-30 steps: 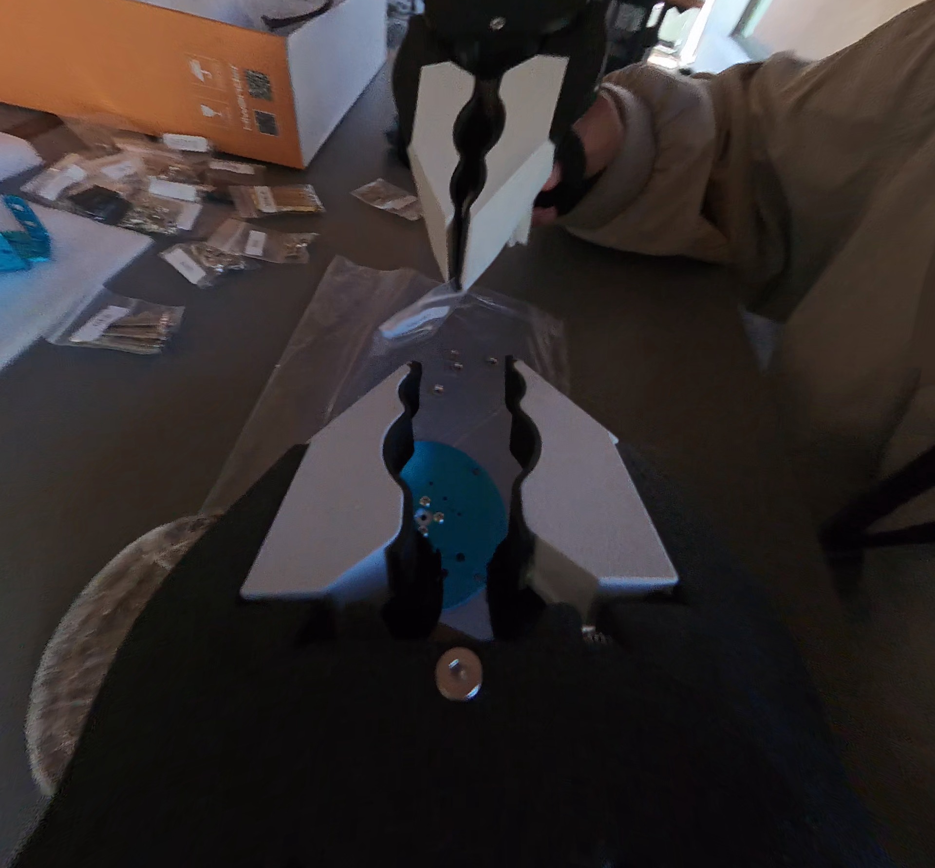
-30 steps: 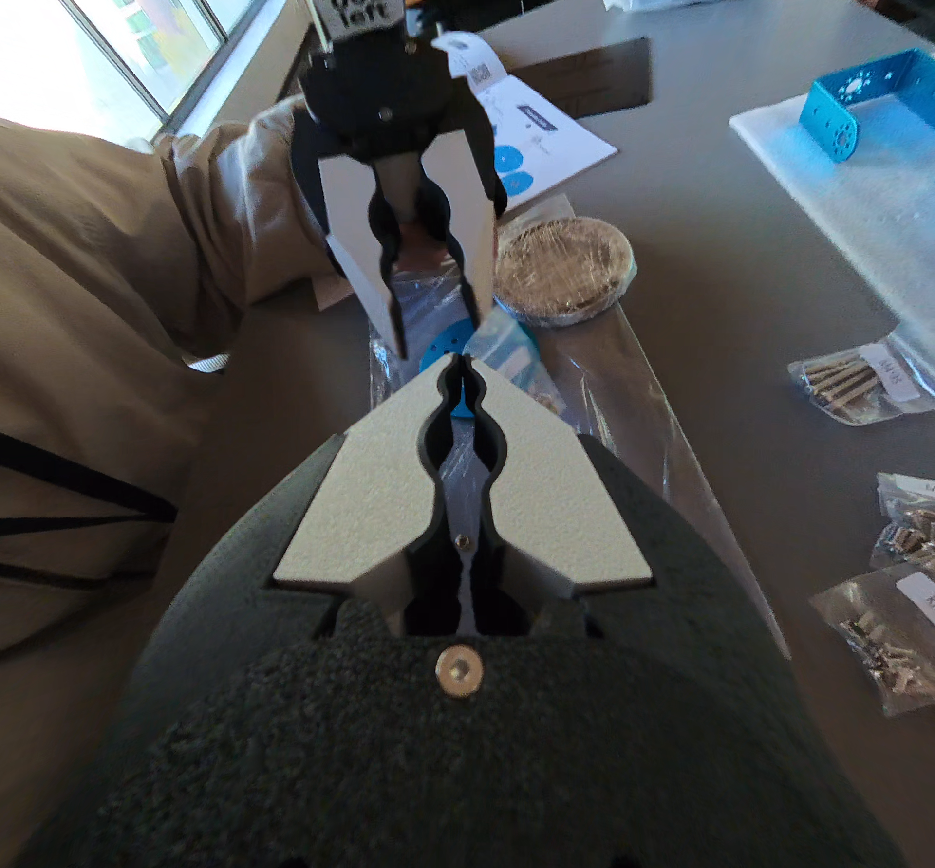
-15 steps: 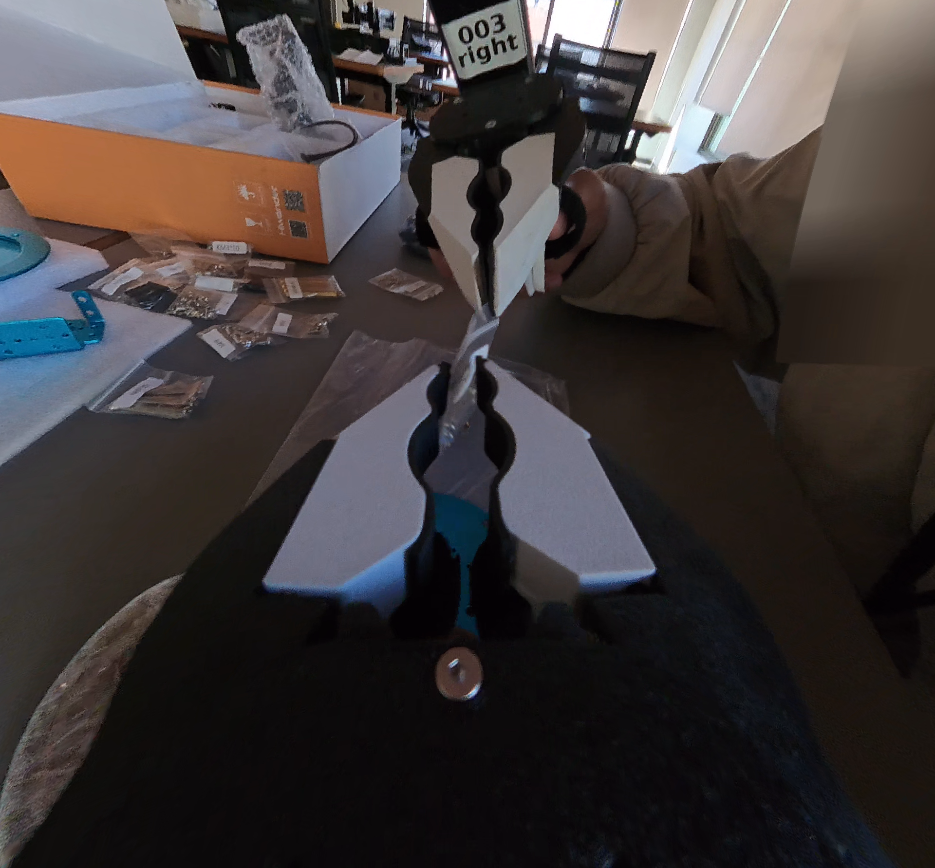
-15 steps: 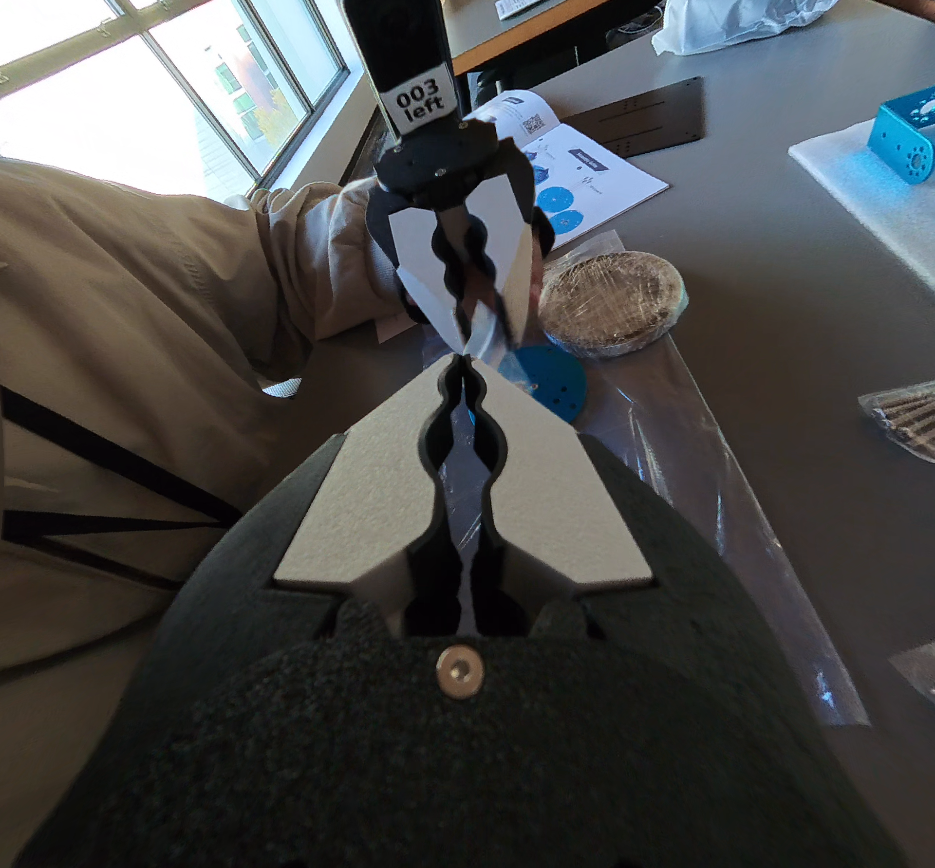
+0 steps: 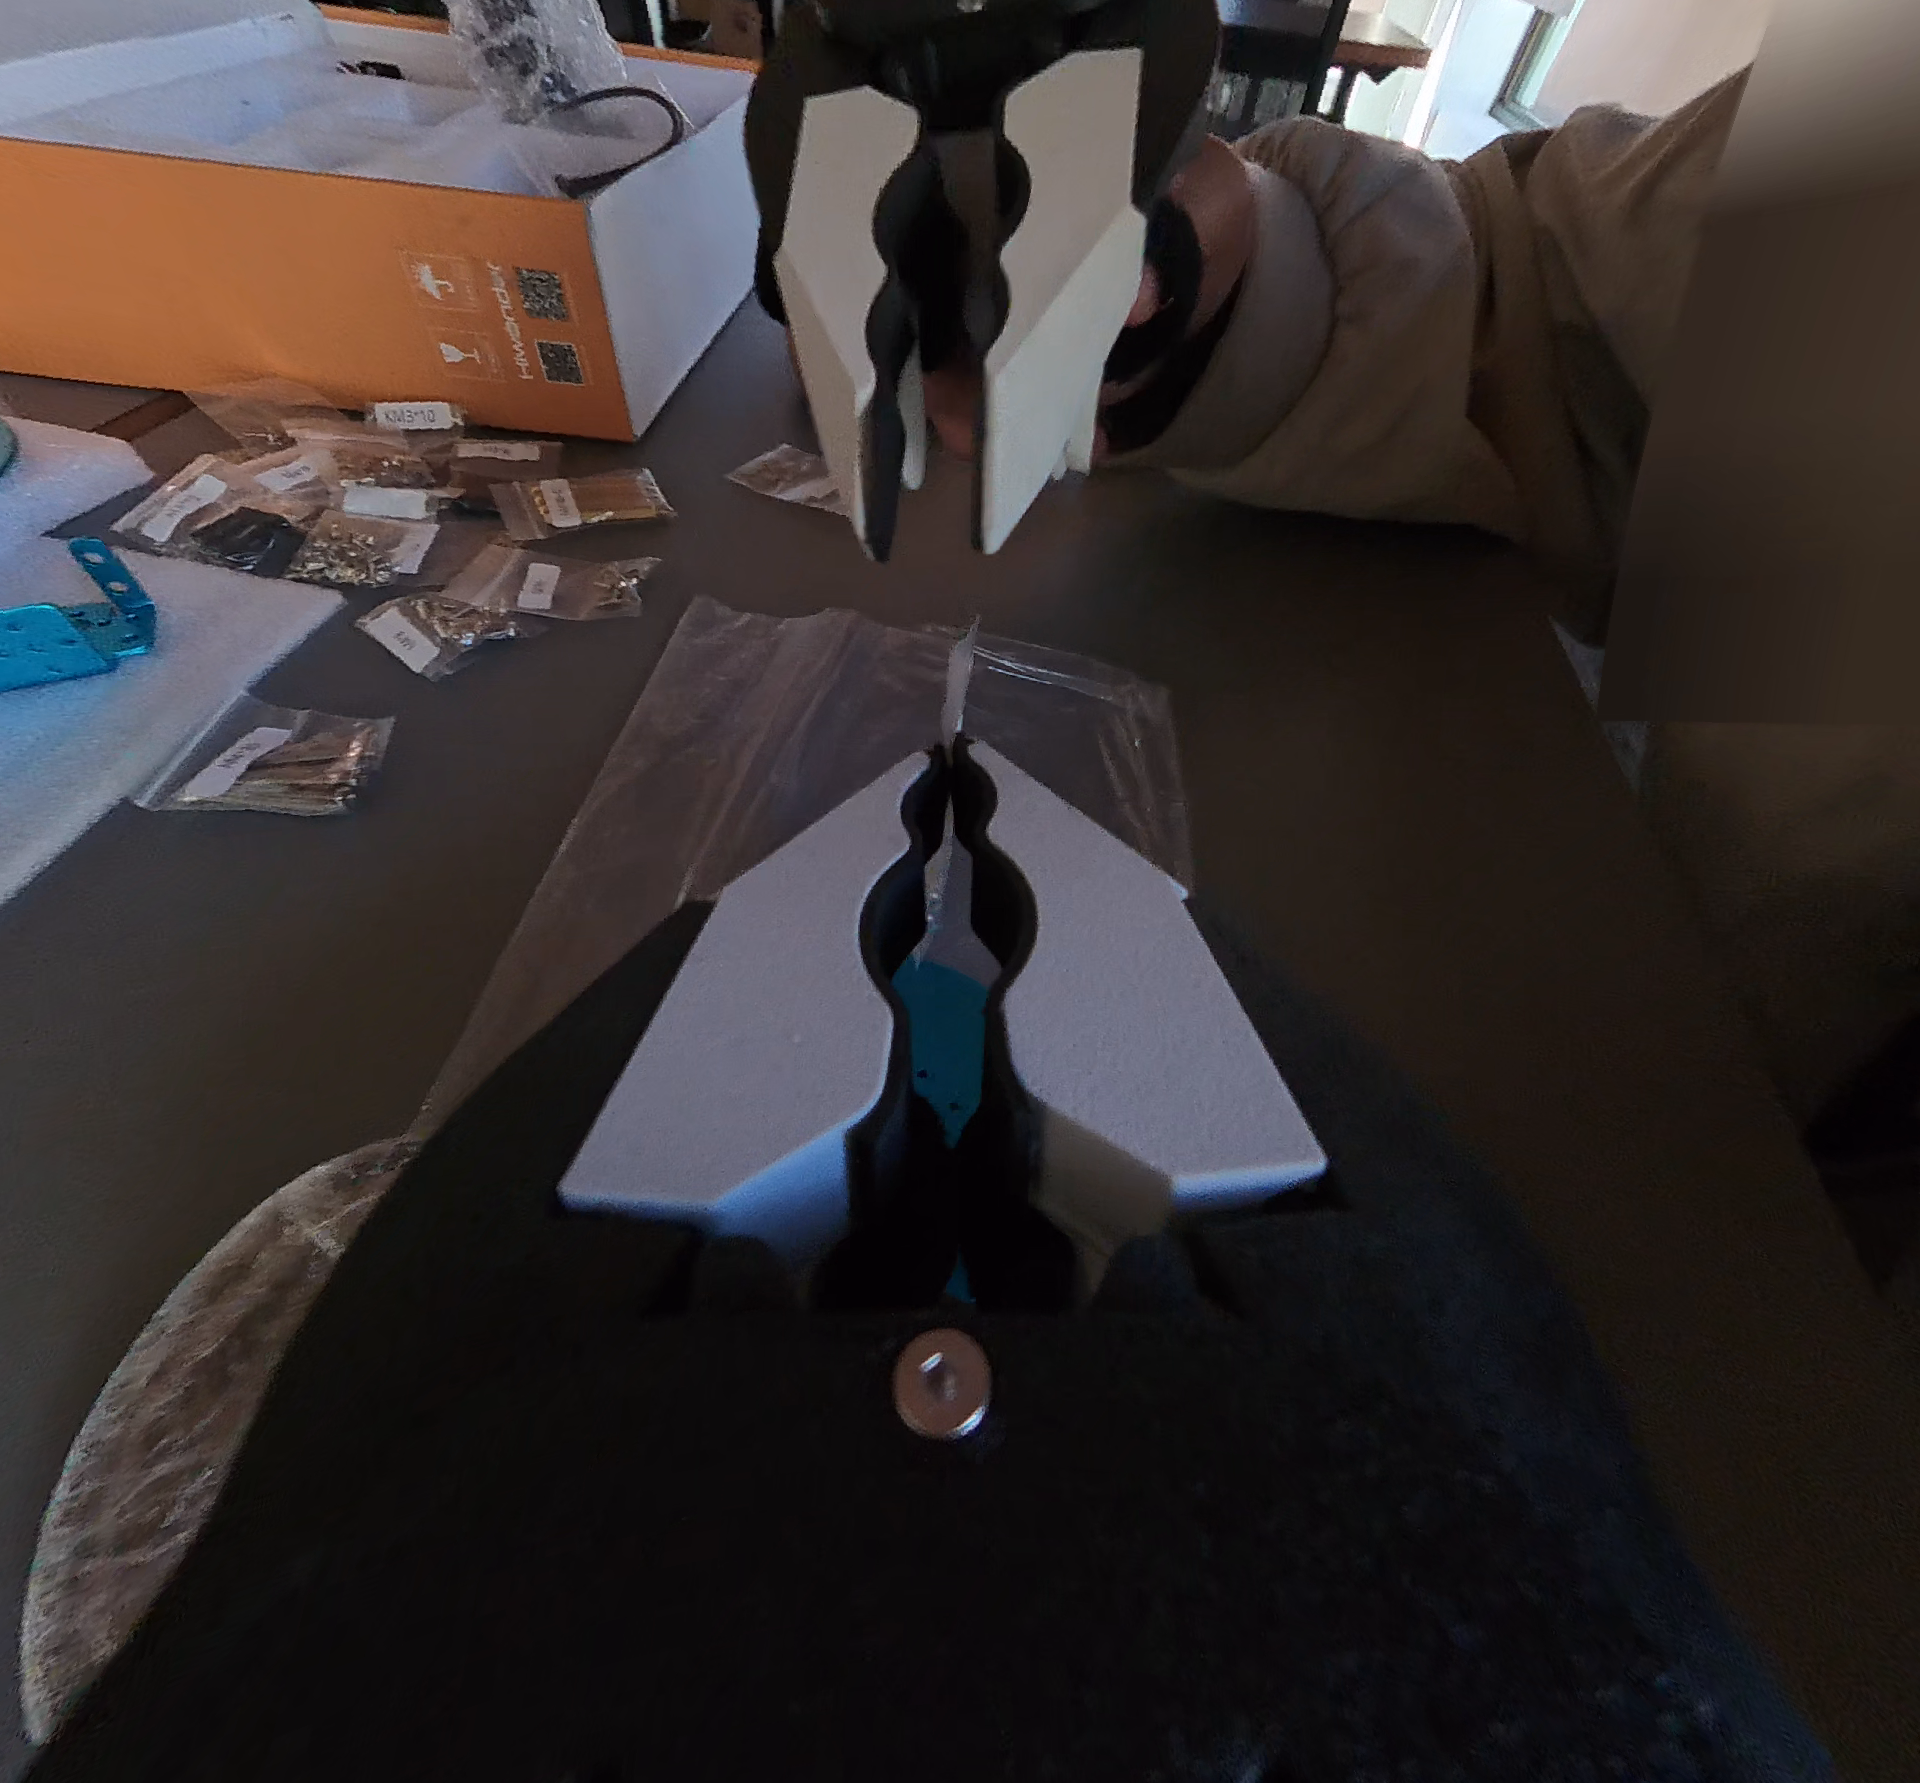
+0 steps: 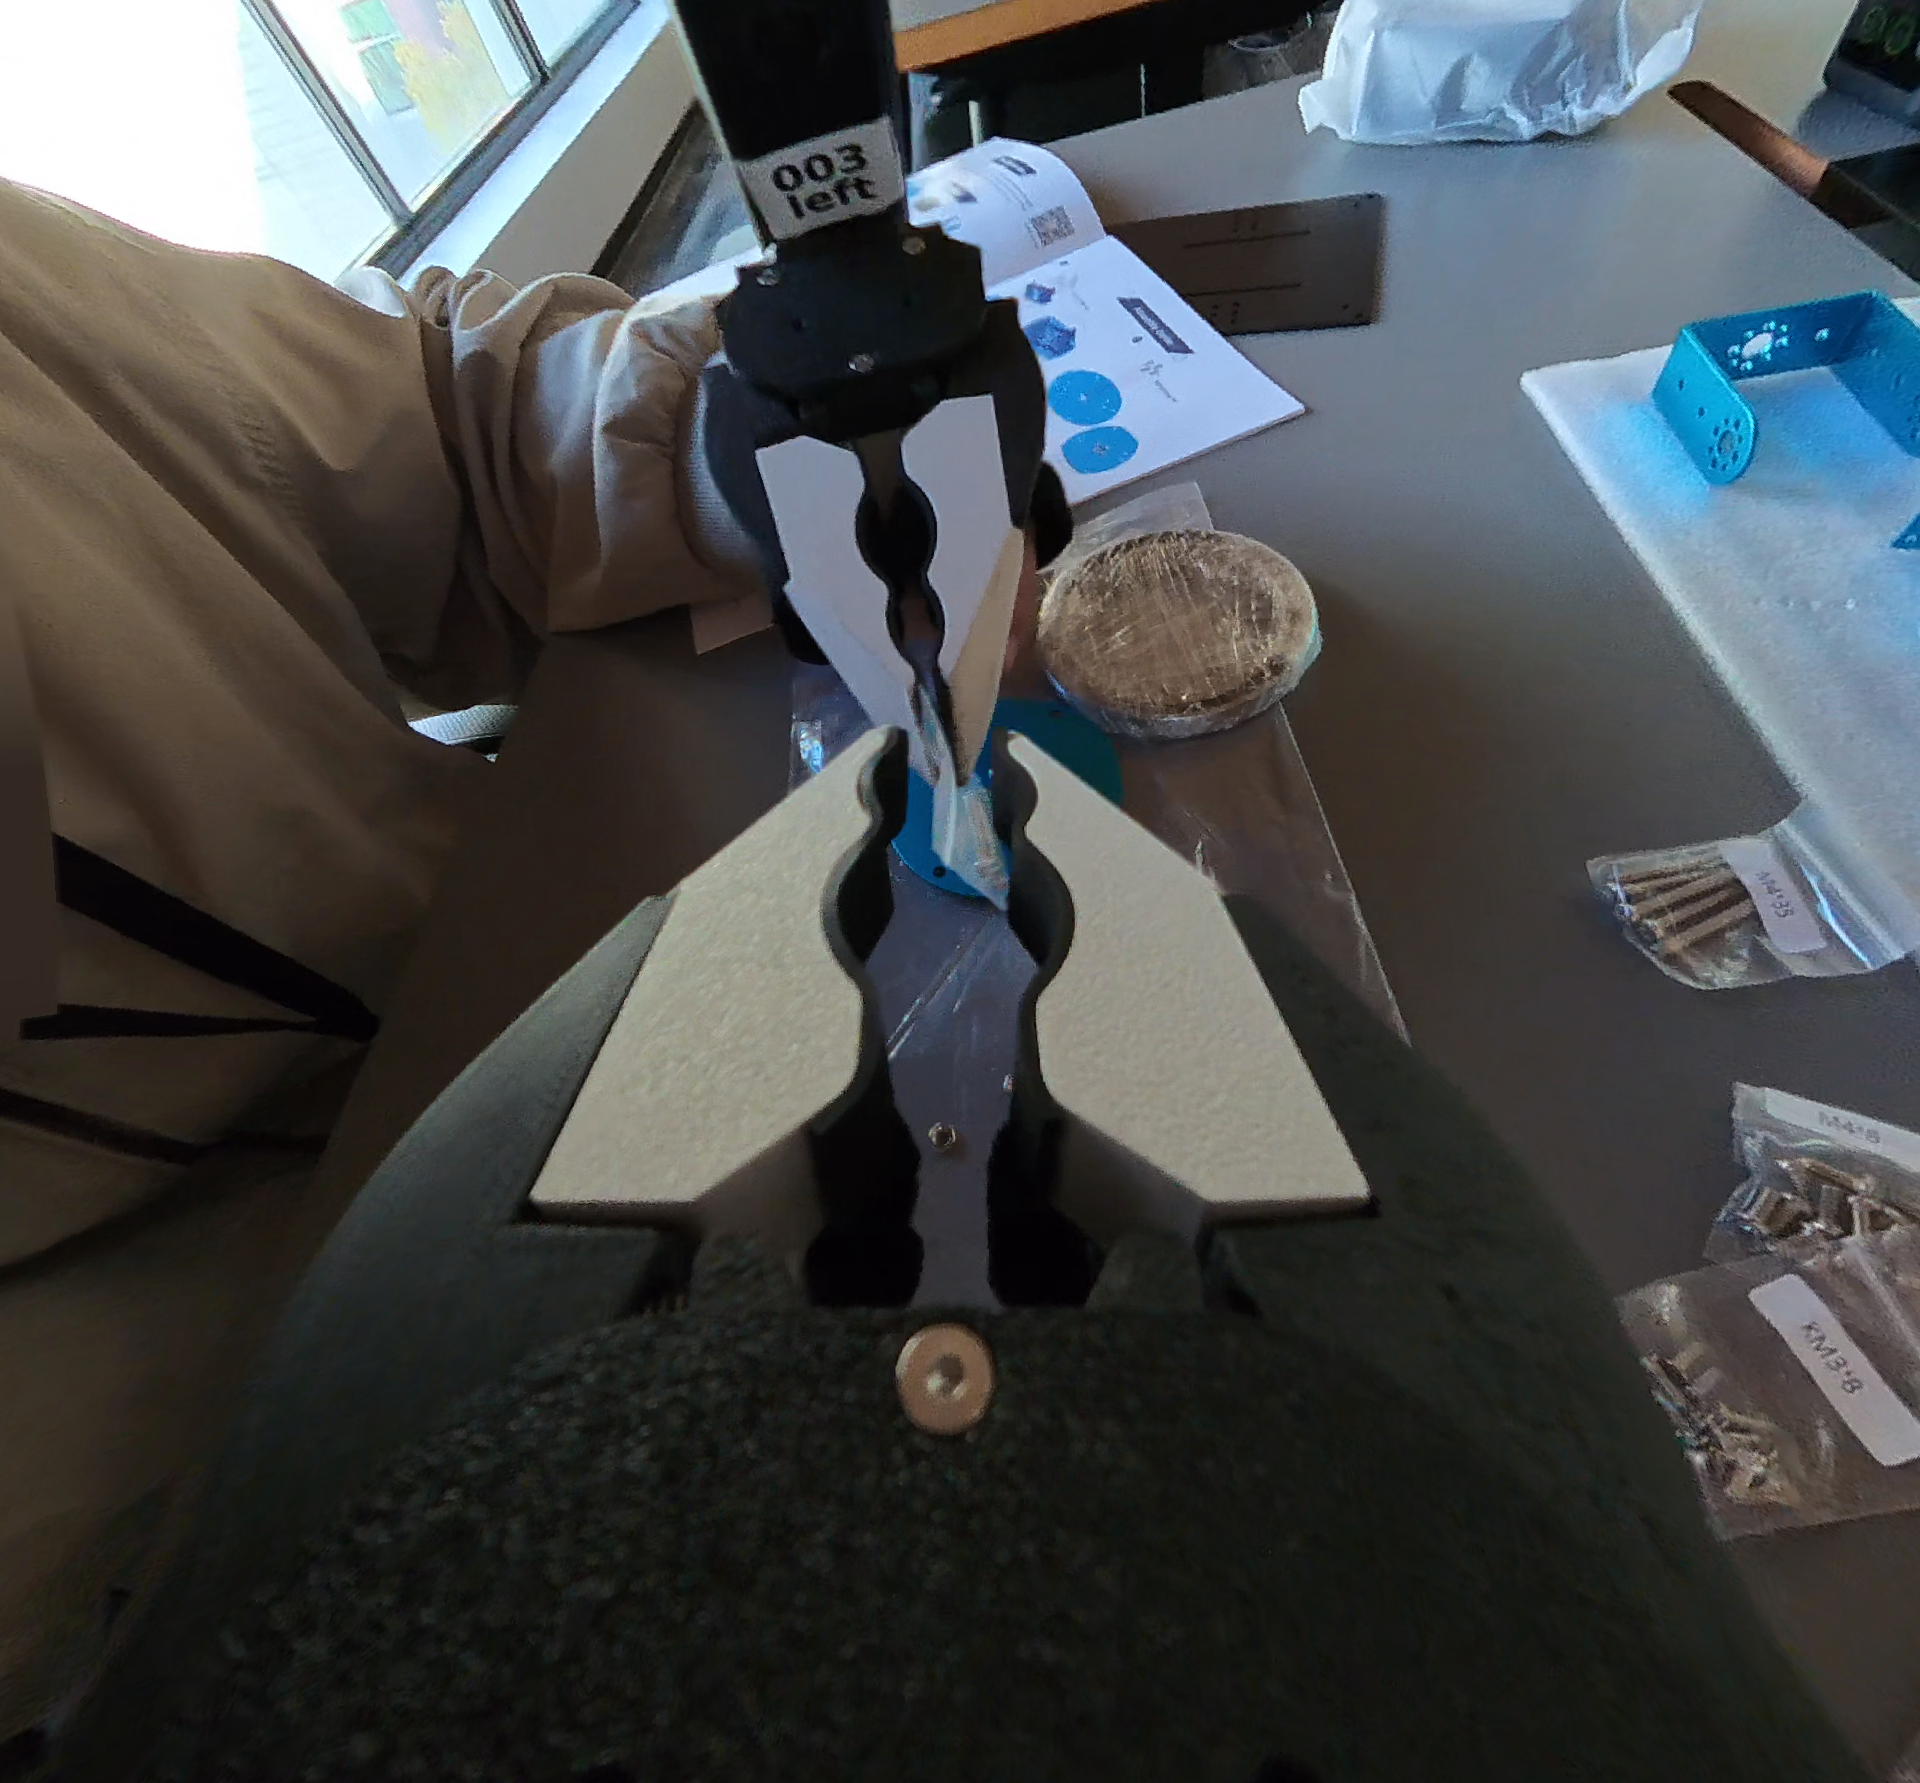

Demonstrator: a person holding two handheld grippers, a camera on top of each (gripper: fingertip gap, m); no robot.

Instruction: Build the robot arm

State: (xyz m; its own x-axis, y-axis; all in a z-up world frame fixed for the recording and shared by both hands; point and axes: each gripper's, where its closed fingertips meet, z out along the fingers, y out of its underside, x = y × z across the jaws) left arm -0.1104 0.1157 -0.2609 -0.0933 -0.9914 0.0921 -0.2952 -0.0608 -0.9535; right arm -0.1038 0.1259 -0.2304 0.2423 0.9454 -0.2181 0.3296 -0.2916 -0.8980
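Observation:
My left gripper (image 5: 954,759) is shut on the top edge of a small clear bag of screws (image 5: 961,684). In the right wrist view the left gripper (image 6: 935,731) holds this bag (image 6: 966,829) hanging just above a blue metal disc (image 6: 1075,751). The disc lies on a large flat clear plastic bag (image 5: 831,705) on the grey table. The disc also shows between my left fingers (image 5: 940,1037). My right gripper (image 6: 951,746) is open and empty, its tips on either side of the hanging bag. In the left wrist view it (image 5: 925,538) hovers just beyond the bag.
A round foil-wrapped disc (image 6: 1174,632) lies beside the blue disc. An orange box (image 5: 312,279) and several small screw bags (image 5: 416,528) lie far left. Blue brackets on white foam (image 6: 1766,383), a booklet (image 6: 1122,362) and more screw bags (image 6: 1714,912) are around. A person's sleeves border both views. Less than 4 cm separates the two grippers' tips.
The right gripper, shut on the small bag one second ago, has opened and let go. The left gripper, open then, has shut on the bag and now holds it alone.

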